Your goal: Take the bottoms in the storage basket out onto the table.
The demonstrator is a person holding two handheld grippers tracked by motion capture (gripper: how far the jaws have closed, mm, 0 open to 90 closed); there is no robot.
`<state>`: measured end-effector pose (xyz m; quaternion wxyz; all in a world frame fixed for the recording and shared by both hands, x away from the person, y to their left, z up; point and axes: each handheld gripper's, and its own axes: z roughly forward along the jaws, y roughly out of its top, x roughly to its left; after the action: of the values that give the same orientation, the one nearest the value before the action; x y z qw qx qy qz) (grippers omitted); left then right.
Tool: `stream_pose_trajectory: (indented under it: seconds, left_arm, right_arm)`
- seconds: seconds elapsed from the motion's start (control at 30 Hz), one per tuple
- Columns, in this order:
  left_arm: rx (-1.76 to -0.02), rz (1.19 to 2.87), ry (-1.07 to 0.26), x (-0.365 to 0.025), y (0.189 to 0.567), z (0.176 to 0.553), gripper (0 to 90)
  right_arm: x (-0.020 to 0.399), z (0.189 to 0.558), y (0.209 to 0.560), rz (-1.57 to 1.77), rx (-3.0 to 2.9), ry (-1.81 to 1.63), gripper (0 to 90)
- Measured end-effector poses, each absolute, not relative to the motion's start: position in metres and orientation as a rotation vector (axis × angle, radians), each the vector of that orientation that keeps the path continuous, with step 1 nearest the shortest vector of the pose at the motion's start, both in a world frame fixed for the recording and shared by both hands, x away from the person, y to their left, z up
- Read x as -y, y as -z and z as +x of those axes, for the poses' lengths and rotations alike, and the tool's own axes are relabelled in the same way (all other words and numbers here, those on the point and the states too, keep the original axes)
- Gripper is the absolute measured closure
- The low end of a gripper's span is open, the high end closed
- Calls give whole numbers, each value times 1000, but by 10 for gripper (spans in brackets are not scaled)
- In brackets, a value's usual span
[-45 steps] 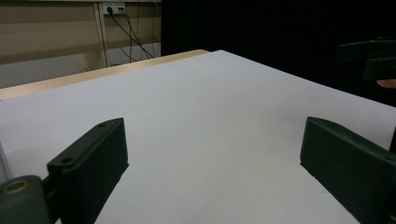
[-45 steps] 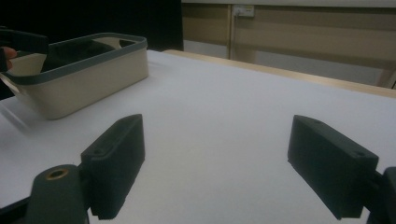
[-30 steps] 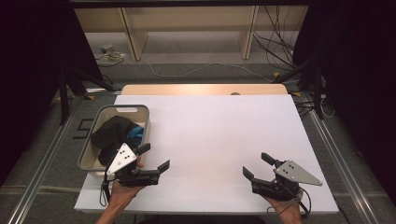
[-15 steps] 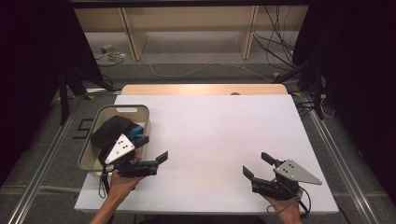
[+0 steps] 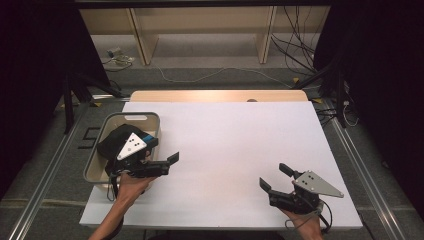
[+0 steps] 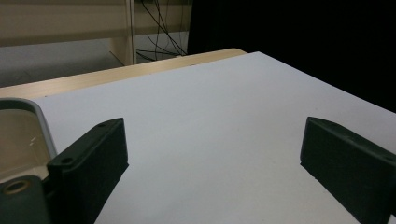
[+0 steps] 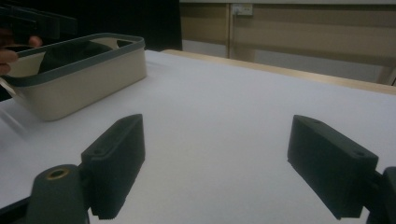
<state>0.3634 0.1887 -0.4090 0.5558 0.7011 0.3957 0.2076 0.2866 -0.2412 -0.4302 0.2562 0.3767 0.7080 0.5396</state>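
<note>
My left gripper (image 5: 163, 151) hovers open and empty at the right front corner of a beige tub (image 5: 125, 117) on the white table (image 5: 230, 135). In the left gripper view its jaws (image 6: 210, 158) stand wide apart over bare table, with the tub's rim (image 6: 28, 109) at the left edge. The tub holds a black cloth (image 5: 111, 142) and something blue (image 5: 146, 136), partly hidden by the gripper. My right gripper (image 5: 274, 176) rests open near the front right of the table. The right gripper view has its jaws (image 7: 215, 158) spread with nothing between them, and the tub (image 7: 84, 79) off to the left.
A strip of wooden tabletop (image 5: 215, 95) shows beyond the white sheet. Wooden shelving (image 5: 200, 25) and cables (image 5: 295, 45) lie on the floor behind. Dark curtains close both sides. The other hand (image 7: 7, 56) shows beside the tub in the right gripper view.
My left gripper has lifted and moved away from the front edge, ending beside the tub's right front corner. The right gripper has stayed where it was.
</note>
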Motion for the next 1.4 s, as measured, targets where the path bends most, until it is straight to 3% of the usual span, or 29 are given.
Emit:
stream_pose_trajectory:
  seconds: [0.67,1.4]
  left_arm:
    - [-1016,1745,-507,-196,411,412,74]
    - [-1093,1722,-506,-217,414,428,80]
  right_arm:
    - [241,288,431,1023,-1927,-1461,200]
    - [238,289,433,1001,-1951,-1460,199]
